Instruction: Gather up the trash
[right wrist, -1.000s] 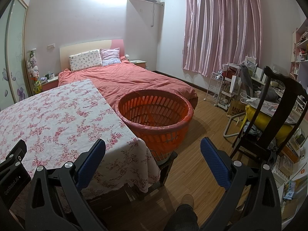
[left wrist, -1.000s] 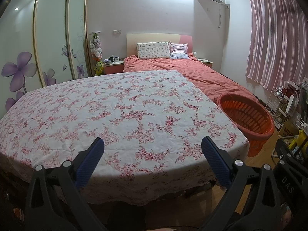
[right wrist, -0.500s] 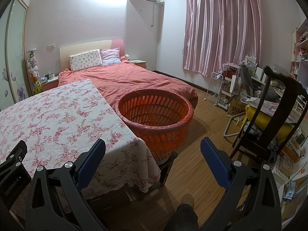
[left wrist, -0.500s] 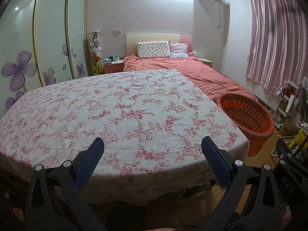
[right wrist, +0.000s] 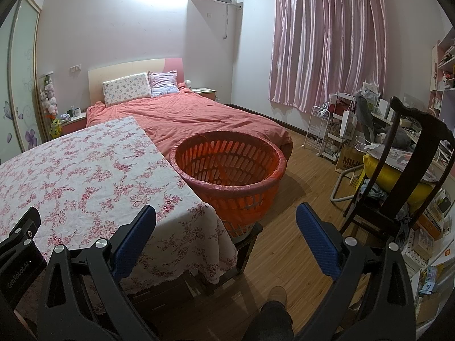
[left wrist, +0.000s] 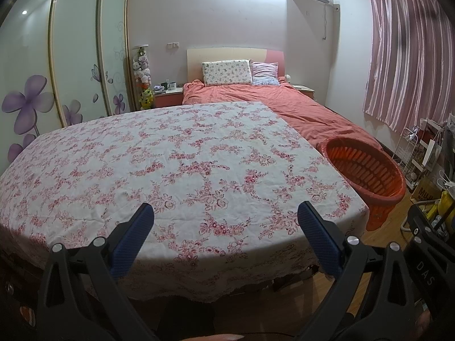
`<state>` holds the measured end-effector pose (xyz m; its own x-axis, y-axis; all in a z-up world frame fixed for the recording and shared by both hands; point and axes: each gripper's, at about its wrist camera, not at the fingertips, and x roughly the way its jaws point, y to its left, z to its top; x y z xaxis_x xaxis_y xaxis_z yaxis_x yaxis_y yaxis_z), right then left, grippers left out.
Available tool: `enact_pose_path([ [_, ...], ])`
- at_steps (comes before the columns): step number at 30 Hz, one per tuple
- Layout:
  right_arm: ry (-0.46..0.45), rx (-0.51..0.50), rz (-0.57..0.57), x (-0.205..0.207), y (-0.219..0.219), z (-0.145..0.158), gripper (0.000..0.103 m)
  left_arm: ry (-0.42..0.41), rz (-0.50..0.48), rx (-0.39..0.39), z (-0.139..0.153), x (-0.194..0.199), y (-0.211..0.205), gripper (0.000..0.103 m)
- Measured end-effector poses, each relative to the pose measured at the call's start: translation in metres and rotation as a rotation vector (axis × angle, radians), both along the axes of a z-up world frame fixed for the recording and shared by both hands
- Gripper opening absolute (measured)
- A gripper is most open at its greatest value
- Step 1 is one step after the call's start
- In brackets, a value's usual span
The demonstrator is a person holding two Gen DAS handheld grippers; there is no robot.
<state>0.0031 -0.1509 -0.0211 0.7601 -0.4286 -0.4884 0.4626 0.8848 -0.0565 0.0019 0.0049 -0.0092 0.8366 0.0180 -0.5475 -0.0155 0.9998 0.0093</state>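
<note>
Basket (right wrist: 227, 164) right of table (right wrist: 71, 176), before bed (right wrist: 199, 113)

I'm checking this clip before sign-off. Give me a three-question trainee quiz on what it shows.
1. True or false: the left gripper holds trash between its jaws.
2. The orange basket stands: A) on the bed, B) beside the table's right edge, C) under the curtain.
3. What covers the table?

Key: 1 false, both the left and the right gripper are open and hold nothing. 2 B. 3 a floral cloth, with no trash visible on it.
</note>
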Motion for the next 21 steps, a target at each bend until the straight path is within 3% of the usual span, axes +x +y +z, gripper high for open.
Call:
enact_pose_path([
  [21,0.001,0.000,0.003,-0.0006,0.0025,-0.0005,0.098,0.012,-0.004,-0.013,-0.0035,-0.0005,0.0038,0.099],
])
